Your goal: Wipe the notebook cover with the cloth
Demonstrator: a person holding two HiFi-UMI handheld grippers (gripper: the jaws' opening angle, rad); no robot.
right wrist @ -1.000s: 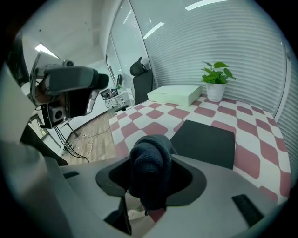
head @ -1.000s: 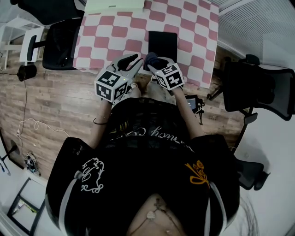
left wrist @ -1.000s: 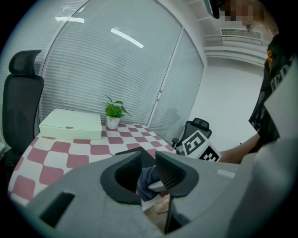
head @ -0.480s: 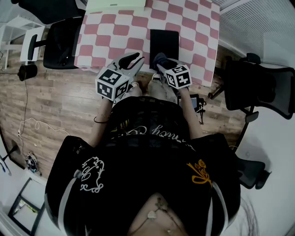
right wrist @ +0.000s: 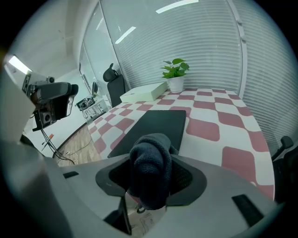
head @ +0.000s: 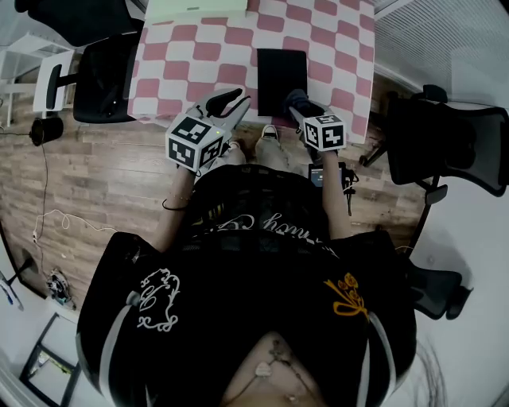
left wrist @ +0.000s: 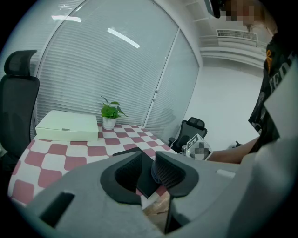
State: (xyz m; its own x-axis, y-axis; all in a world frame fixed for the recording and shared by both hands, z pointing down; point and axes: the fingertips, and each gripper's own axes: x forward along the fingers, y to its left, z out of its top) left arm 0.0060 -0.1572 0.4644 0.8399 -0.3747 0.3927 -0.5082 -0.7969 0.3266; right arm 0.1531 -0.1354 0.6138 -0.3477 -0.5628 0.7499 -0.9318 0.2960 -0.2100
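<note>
Near edge of table (head: 191, 48), person standing at it.

Left gripper (head: 232, 101): hangs just off the near edge, left of the notebook. Jaws part open, nothing between them. Position unchanged over the last second.

Right gripper (head: 301, 105): jaws closed on a bunched dark knit cloth (right wrist: 150, 167), which bulges out above them. Over the last second this gripper has travelled rightward along the notebook's near edge, from about its near left corner to its near right corner.

Black notebook (head: 281, 75): lies flat and closed, right of centre, its short side at the table's near edge. It has not shifted.

Reading: the sideways travel looks like one wiping pass across the near strip of the cover. Cloth-to-cover contact cannot be confirmed. The rest of the cover, toward the far edge, probably still needs wiping.

Far edge: white flat box (head: 197, 8) and small potted plant (right wrist: 175, 69), both untouched.
</note>
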